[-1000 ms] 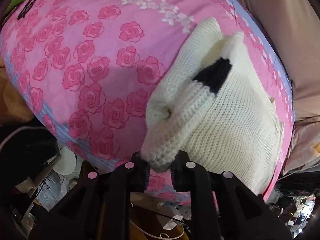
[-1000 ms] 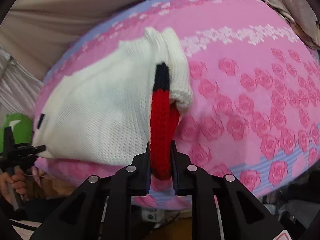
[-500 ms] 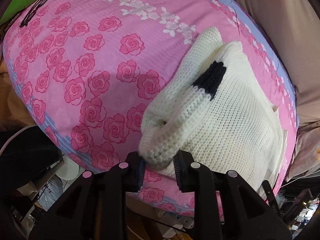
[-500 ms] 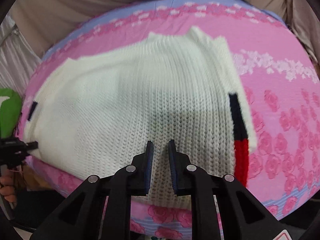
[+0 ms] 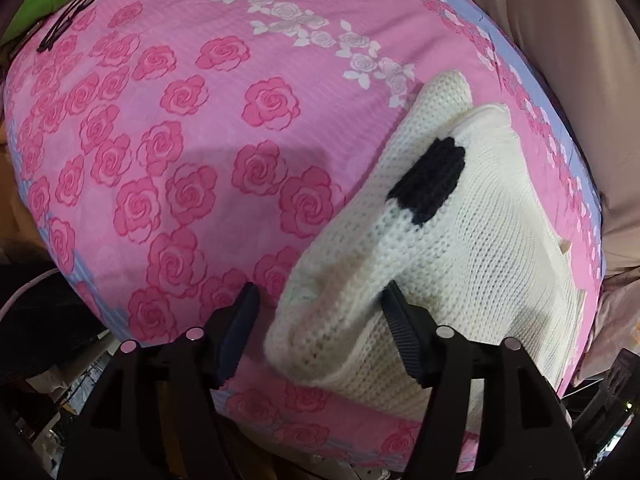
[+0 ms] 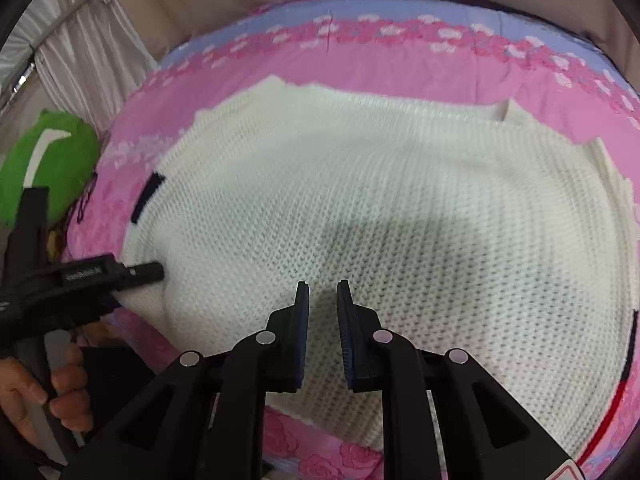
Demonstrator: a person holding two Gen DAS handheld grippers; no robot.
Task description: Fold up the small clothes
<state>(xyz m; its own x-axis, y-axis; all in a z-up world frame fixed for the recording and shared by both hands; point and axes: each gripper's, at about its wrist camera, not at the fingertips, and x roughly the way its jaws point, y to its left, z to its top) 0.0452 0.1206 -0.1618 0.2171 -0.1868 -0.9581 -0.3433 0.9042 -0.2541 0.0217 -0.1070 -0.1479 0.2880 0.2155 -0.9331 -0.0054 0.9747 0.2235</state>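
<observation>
A cream knit sweater [image 6: 360, 184] lies flat on the pink rose bedsheet [image 5: 200, 140]. In the left wrist view its left sleeve with a black band [image 5: 430, 180] is folded over the body [image 5: 500, 260]. My left gripper [image 5: 320, 292] has its jaws opening, and the folded sleeve end lies between them unpressed. It also shows as the left gripper [image 6: 140, 270] at the sweater's left edge, held by a hand [image 6: 60, 392]. My right gripper [image 6: 322, 286] hovers over the middle of the sweater's near part, jaws close together with nothing between. The red and black cuff [image 6: 628, 360] lies at the right edge.
A green pillow [image 6: 52, 160] sits off the bed's left side, and dark glasses [image 5: 72, 20] lie on the sheet near it. Beige fabric [image 5: 580, 60] rises behind the bed. The bed's near edge drops to clutter below.
My right gripper let go of the red cuff and swept left over the sweater's body. My left jaws opened off the folded sleeve end, which now rests on the sweater.
</observation>
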